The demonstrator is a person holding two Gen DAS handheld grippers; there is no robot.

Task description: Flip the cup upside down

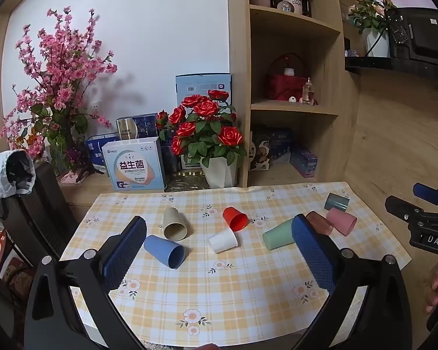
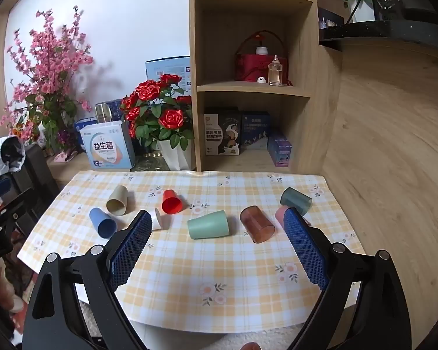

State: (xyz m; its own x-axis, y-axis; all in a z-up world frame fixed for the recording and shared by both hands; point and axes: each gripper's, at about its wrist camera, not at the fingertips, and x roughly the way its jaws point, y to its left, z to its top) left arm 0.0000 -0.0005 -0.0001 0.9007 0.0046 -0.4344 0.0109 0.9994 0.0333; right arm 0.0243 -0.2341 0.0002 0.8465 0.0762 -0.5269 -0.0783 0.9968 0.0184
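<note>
Several cups lie on their sides on the checked tablecloth [image 1: 219,285]: beige [image 1: 174,224], blue [image 1: 166,250], red [image 1: 234,218], white [image 1: 223,240], mint green [image 1: 277,235], clear brown [image 1: 319,223], pink [image 1: 341,221] and grey-green [image 1: 337,201]. In the right wrist view they are beige [image 2: 117,199], blue [image 2: 102,223], red [image 2: 171,201], white [image 2: 157,218], green [image 2: 208,224], brown [image 2: 257,224], pink [image 2: 281,214] and grey-green [image 2: 295,199]. My left gripper [image 1: 219,227] is open and empty above the table's near side. My right gripper [image 2: 217,221] is open and empty, also shown at the left view's right edge [image 1: 423,218].
A pot of red roses [image 1: 210,140], a pink blossom tree [image 1: 55,93] and boxes [image 1: 135,163] stand behind the table. A wooden shelf unit [image 1: 292,87] rises at the back right. A black chair [image 1: 35,204] stands at the table's left.
</note>
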